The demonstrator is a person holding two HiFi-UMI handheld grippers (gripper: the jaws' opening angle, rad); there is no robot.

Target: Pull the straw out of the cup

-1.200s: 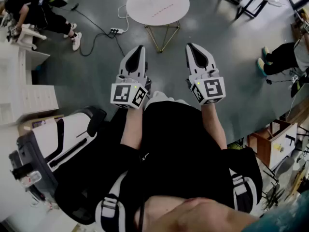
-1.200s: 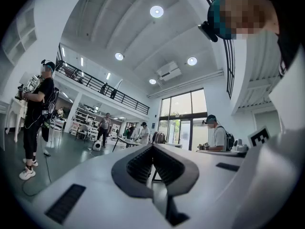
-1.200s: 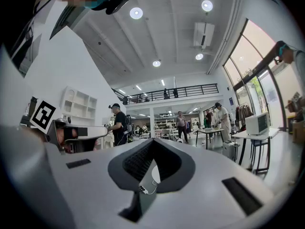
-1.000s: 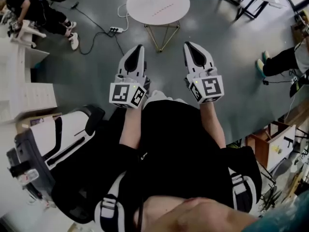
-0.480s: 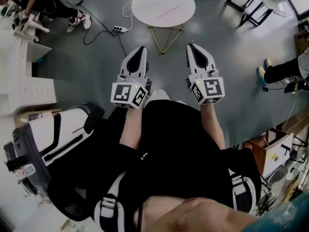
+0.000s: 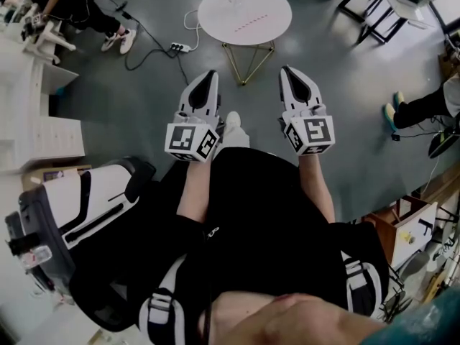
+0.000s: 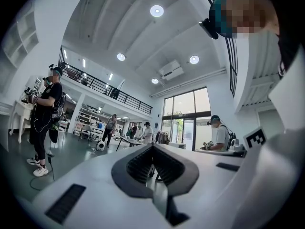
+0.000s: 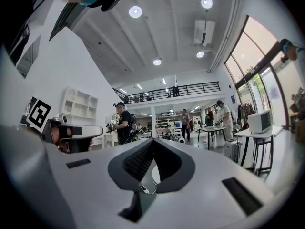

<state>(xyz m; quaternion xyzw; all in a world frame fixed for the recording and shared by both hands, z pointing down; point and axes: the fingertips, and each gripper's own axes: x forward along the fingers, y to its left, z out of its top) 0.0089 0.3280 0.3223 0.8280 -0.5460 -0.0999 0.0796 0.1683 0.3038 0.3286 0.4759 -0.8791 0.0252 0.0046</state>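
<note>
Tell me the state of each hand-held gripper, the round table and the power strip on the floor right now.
Left hand-held gripper: shut, nothing between its jaws.
Right hand-held gripper: shut, nothing between its jaws.
Round white table: standing upright, ahead of both grippers.
Power strip: lying on the floor, cable attached.
Cup, straw: not in view.

Two claws out front, side by side: left claw (image 6: 208, 77) on the left, right claw (image 6: 289, 74) on the right, well apart. A shoe (image 6: 232, 120) sits on the floor (image 6: 144, 99) between them. Straight ahead of both stands the round table (image 6: 244, 13). A power strip (image 6: 175, 47) lies on the floor just left of that table. Far left, a cabinet (image 6: 39, 139), and beyond it, up in the corner, a seated person (image 6: 68, 2). At the right edge, another person's legs (image 6: 417, 106), with a box (image 6: 402, 221) nearer, low on the right.
</note>
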